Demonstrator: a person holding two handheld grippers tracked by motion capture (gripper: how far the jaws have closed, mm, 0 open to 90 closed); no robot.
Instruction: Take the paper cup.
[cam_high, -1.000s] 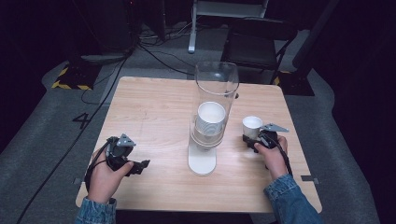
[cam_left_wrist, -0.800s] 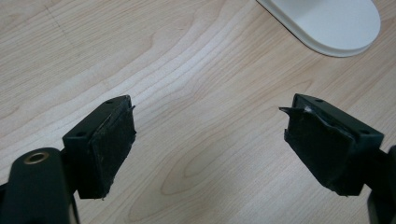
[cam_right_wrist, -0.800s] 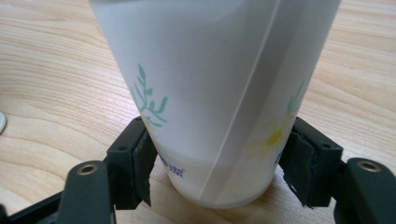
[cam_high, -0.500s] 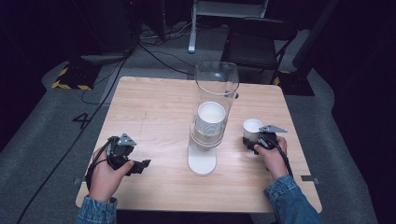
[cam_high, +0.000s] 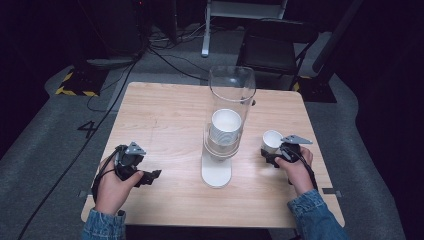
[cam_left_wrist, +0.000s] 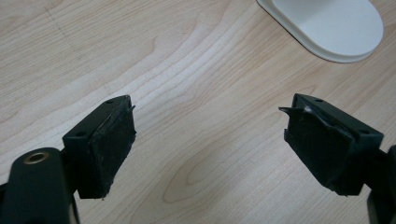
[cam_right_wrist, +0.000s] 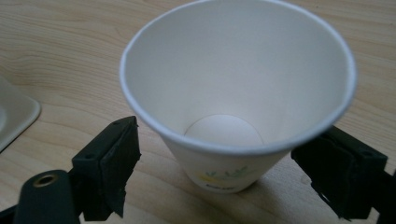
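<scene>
Right gripper view looks straight down the jaws at a white paper cup (cam_right_wrist: 236, 100) standing upright on the wooden table (cam_right_wrist: 60, 60), its mouth open and empty, a small printed mark low on its wall. The right gripper (cam_right_wrist: 233, 163) has its jaws spread to either side of the cup's base, and they have just been opening; a sliver of table shows between each pad and the cup wall, so the cup stands between them but is not gripped. Seen from the high view, this cup (cam_high: 272, 141) sits just to the right of the cup dispenser (cam_high: 227, 125), a clear tube on a white foot with more cups stacked inside, and the right gripper (cam_high: 272, 156) rests close behind the cup. The left gripper (cam_left_wrist: 210, 140) lies well to the left of the dispenser, jaws wide apart over bare wood with nothing between them, one corner of the dispenser's white foot (cam_left_wrist: 327, 25) visible beyond. My reading is that the step in hand is letting go of a cup set down beside the dispenser. The next move probably calls for drawing the right gripper straight back, keeping both pads off the thin wall so the light cup does not tip or slide.
</scene>
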